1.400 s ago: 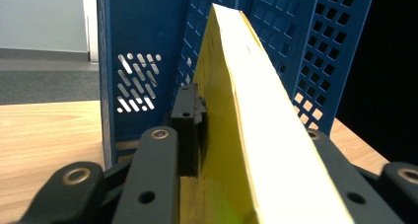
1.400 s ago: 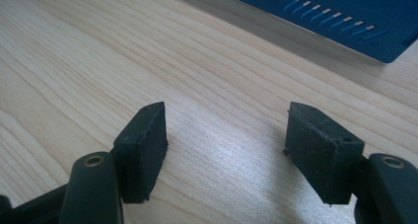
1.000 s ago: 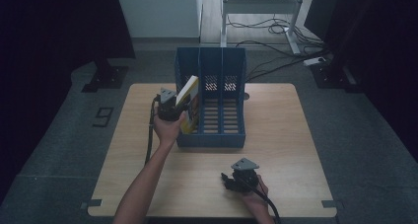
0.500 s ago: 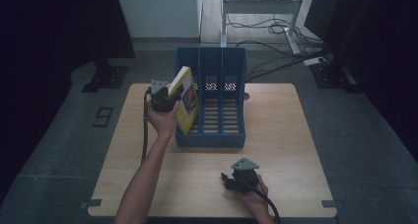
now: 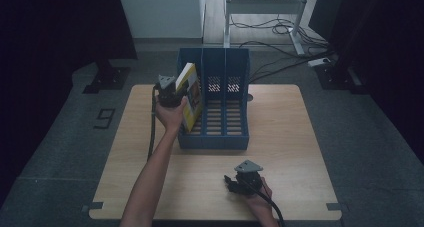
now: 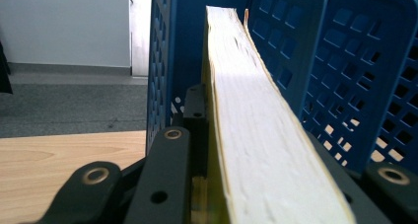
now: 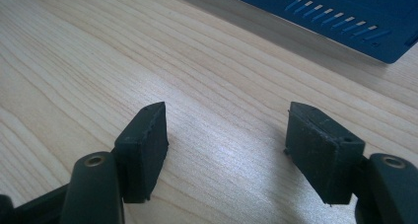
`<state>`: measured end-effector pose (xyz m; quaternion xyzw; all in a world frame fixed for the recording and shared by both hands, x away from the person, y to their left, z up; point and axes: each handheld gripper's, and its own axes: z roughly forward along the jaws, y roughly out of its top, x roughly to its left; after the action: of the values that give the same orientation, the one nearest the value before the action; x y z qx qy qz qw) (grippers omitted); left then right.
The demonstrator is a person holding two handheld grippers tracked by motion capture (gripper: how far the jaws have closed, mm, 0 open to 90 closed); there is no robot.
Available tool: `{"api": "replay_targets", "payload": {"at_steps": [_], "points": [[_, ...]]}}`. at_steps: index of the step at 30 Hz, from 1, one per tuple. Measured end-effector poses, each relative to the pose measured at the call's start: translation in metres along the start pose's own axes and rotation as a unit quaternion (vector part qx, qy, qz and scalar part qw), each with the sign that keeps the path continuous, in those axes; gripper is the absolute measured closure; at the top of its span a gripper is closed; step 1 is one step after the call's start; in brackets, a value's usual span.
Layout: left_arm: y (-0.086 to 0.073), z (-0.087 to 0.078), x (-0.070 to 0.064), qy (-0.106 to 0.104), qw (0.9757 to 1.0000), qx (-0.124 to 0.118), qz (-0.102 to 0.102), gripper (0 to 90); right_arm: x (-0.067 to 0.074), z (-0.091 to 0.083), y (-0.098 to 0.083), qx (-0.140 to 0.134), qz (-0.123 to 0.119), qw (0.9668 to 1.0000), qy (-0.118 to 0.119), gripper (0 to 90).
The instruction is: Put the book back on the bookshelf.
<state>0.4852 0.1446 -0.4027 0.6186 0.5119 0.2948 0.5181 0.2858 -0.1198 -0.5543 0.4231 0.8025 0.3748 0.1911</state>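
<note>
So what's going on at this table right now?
A person is working with a handheld gripper in each hand at a wooden table. The left gripper is clamped on a thick yellow book, holding it tilted at the leftmost slot of a blue file rack with three compartments. The book looks partly in that slot, not standing upright. The right gripper rests low on the table near the front edge, open and holding nothing.

Grey floor (image 5: 60, 137), white wall (image 5: 160, 12), wooden table (image 5: 300, 137), dim room
</note>
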Motion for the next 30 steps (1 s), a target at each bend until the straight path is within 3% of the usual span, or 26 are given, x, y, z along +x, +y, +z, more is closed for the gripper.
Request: {"api": "replay_targets", "payload": {"at_steps": [6,8,14,17,30], "points": [[0.0,0.006,-0.003,0.016,0.9997,-0.019,0.002,75.1,0.0,0.0,0.0,0.0,0.0,1.0,0.0,32.1],[0.0,0.008,-0.004,0.023,0.9995,-0.017,0.008,75.0,0.0,0.0,0.0,0.0,0.0,1.0,-0.001,32.4],[-0.002,0.012,0.001,0.034,0.9993,-0.016,-0.002,75.1,0.0,0.0,0.0,0.0,0.0,1.0,0.0,32.4],[-0.005,0.013,-0.002,0.043,0.9987,-0.027,0.012,75.0,0.0,0.0,0.0,0.0,0.0,1.0,0.0,32.4],[-0.016,0.015,-0.002,0.05,0.9985,-0.015,0.015,74.1,0.0,0.0,0.0,-0.001,0.001,1.0,-0.002,33.0]]}}
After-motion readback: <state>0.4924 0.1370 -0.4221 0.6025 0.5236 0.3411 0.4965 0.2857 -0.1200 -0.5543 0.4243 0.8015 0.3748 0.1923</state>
